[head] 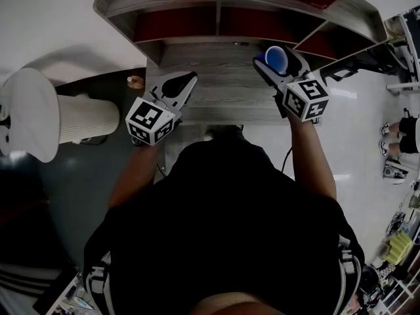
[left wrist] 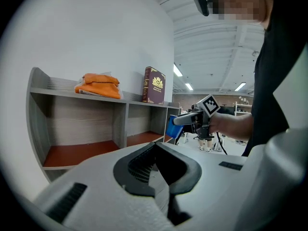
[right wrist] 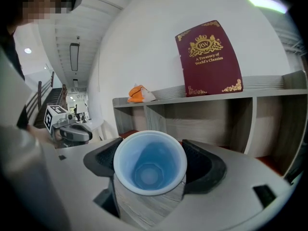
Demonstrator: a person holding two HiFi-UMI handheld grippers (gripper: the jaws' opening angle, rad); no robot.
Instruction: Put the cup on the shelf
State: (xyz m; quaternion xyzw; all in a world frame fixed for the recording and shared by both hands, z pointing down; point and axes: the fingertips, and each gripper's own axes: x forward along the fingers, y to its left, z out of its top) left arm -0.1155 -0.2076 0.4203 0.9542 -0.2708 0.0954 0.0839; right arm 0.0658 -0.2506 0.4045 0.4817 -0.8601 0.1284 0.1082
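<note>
The cup is lifted but not yet placed: the right hand-held gripper is clamped on its sides, mouth toward the gripper's camera, and holds it over the far right part of the table, just in front of the shelf. The left hand-held gripper hangs over the table's left side with its jaws together on nothing. What is left, by my reckoning, is to carry the cup forward, set it on the shelf and let go.
</note>
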